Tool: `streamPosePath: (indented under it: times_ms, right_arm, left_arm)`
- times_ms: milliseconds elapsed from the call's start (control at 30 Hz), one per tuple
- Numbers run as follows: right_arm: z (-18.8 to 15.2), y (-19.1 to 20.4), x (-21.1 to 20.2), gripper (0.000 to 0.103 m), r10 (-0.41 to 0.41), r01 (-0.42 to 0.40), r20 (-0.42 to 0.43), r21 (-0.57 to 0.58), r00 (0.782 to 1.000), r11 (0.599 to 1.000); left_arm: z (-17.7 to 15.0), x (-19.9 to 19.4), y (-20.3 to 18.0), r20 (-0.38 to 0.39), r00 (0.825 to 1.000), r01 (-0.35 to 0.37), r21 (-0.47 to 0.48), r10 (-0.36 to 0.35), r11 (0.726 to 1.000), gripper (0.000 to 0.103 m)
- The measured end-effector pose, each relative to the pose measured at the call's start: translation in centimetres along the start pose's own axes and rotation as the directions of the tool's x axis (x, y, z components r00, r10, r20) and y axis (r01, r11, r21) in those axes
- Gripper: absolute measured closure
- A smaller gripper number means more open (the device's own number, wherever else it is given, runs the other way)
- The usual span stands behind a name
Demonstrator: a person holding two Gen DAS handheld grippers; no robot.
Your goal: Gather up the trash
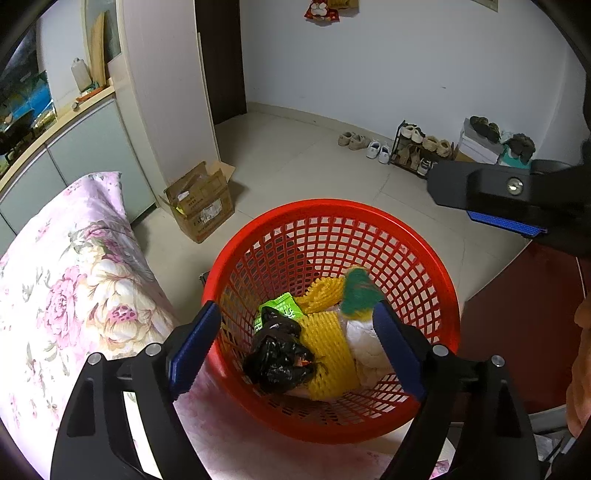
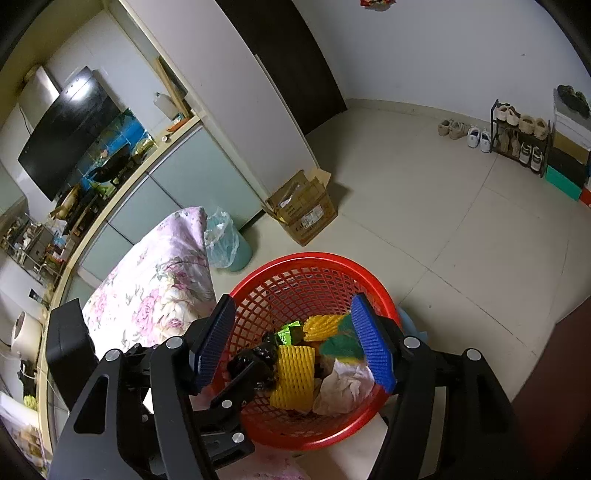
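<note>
Hovering over red basket rim, left tongs agape.

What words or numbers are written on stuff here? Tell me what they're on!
None can be read for sure.
Cardboard box: printed labels, too blurred to read.
Green wrapper in the red basket: white print, too small to read.
Red wall decoration: no clear letters.
</note>
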State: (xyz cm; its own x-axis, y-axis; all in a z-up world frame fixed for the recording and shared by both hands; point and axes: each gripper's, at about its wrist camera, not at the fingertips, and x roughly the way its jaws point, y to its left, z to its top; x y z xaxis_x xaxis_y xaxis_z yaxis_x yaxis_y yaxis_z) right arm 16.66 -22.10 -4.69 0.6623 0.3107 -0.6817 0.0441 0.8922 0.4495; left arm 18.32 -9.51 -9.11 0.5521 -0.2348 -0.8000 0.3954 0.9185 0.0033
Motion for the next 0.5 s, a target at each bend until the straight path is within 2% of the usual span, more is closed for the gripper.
streamPosePath:
  times_ms: [100, 200, 500]
  right_arm:
    - [-0.2, -0.3, -0.7, 0.037, 0.001, -0.001, 0.014, 0.001, 1.000, 1.000]
    - [-0.6, -0.5, -1.7, 0.029, -0.002, 0.002, 0.038, -0.004, 0.999, 1.000]
    - [-1.8, -0.4, -4.0, 0.016, -0.027, 0.031, 0.082, -0.053, 0.996, 0.998]
  left_arm:
    - [-0.1, -0.4, -0.4, 0.009, 1.000, -0.012, 0.007, 0.012, 1.000, 0.020]
    - [-0.1, -1.0, -0.7, 0.027, 0.999, -0.037, 0.021, 0.037, 0.999, 0.019]
    - [-0.5, -3.4, -0.8, 0.075, 0.991, -0.109, 0.018, 0.107, 0.994, 0.016]
